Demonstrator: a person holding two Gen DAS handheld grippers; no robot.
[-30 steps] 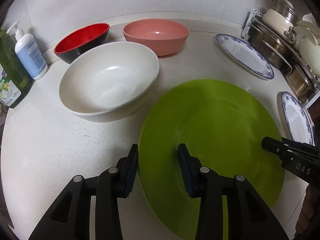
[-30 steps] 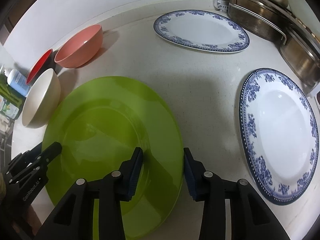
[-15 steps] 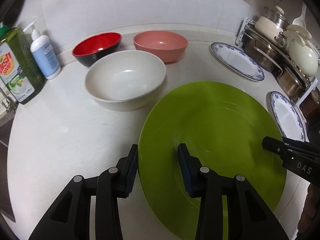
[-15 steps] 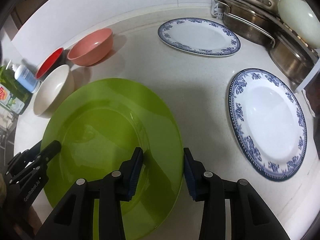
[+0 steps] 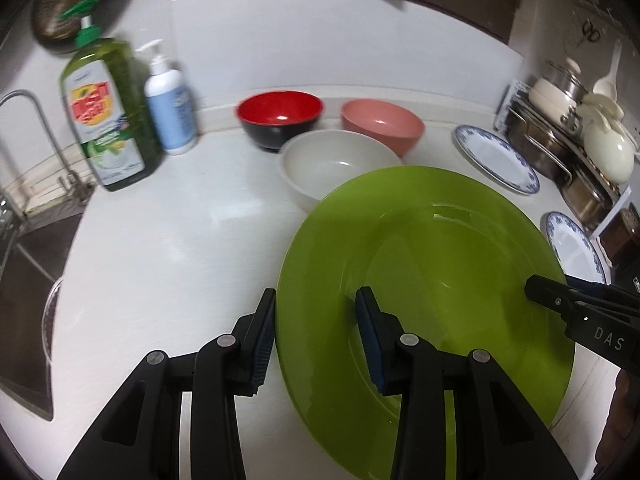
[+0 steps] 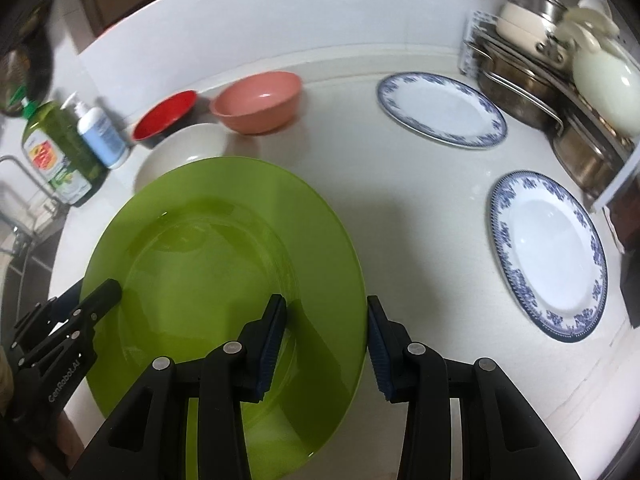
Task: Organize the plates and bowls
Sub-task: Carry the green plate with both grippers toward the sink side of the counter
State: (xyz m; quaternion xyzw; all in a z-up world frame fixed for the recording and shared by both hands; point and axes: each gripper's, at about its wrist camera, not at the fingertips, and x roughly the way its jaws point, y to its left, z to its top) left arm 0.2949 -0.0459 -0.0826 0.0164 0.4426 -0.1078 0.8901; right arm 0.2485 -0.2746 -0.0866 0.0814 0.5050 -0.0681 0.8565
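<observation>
Both grippers clamp the green plate [image 5: 432, 280] by opposite rims, holding it above the white surface [image 5: 160, 248]: the left gripper [image 5: 316, 336] on its left rim, the right gripper [image 6: 326, 340] on its right rim. Beyond the left gripper sit a white bowl [image 5: 332, 168], red bowl [image 5: 280, 118] and pink bowl [image 5: 382, 124]. Right of the right gripper lie two blue-rimmed plates [image 6: 548, 256].

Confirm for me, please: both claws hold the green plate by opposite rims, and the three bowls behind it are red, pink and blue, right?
Not quite: the third bowl is cream-white, not blue, as the left wrist view shows. The red bowl and pink bowl are there, and both claws hold the green plate by opposite rims.
</observation>
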